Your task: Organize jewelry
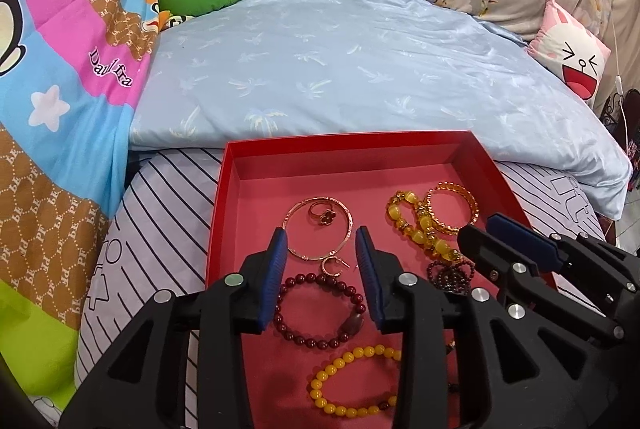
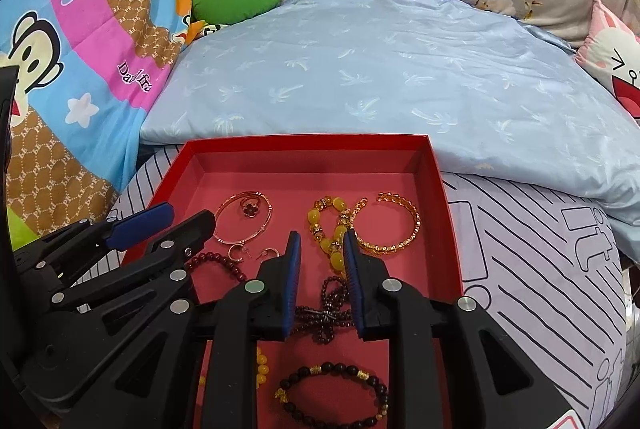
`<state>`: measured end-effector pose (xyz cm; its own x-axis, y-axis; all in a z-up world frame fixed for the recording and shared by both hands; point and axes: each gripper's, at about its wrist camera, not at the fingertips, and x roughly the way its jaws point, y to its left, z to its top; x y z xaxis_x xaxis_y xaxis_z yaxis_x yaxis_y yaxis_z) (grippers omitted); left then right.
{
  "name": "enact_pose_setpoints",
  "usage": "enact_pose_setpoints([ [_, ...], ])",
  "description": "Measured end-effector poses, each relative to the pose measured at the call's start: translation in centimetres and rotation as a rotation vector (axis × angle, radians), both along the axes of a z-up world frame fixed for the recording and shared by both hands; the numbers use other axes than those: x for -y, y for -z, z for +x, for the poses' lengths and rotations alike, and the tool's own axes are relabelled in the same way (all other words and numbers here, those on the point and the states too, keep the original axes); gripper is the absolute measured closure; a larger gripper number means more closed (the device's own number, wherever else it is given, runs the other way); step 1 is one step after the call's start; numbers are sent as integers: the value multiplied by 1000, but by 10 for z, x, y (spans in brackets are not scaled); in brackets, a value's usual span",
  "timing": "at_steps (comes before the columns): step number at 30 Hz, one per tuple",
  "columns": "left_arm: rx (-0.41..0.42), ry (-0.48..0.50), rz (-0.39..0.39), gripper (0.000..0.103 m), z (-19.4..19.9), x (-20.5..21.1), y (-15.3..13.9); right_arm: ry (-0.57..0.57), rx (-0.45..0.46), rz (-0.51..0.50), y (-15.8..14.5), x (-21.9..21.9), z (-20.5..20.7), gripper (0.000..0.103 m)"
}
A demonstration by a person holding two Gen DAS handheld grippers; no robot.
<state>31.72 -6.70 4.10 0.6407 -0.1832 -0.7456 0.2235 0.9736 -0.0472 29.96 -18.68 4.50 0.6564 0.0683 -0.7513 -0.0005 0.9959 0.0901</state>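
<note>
Nearest my left gripper (image 1: 321, 243) lies a yellow bead bracelet (image 1: 354, 381) at the near end of the red tray (image 1: 348, 141). Beyond it sits a dark red bead bracelet (image 1: 320, 311), partly between my slightly parted jaws, which grip nothing. My right gripper (image 2: 319, 247) hovers narrow and empty over a dark purple bead strand (image 2: 326, 313). Farther in the tray lie a thin bangle (image 1: 320, 233) and gold cuff (image 2: 390, 225). Sorting appears nearly complete; next move: choose a piece, lower, close.
</note>
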Motion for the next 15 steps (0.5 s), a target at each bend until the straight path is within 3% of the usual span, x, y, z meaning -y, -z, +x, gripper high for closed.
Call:
enact_pose_setpoints([
  [9, 33, 4, 2, 68, -33, 1, -19, 15, 27, -18, -19, 1, -35, 80],
  [15, 53, -15, 9, 64, -57, -2, -31, 41, 54, -65, -30, 2, -64, 68],
])
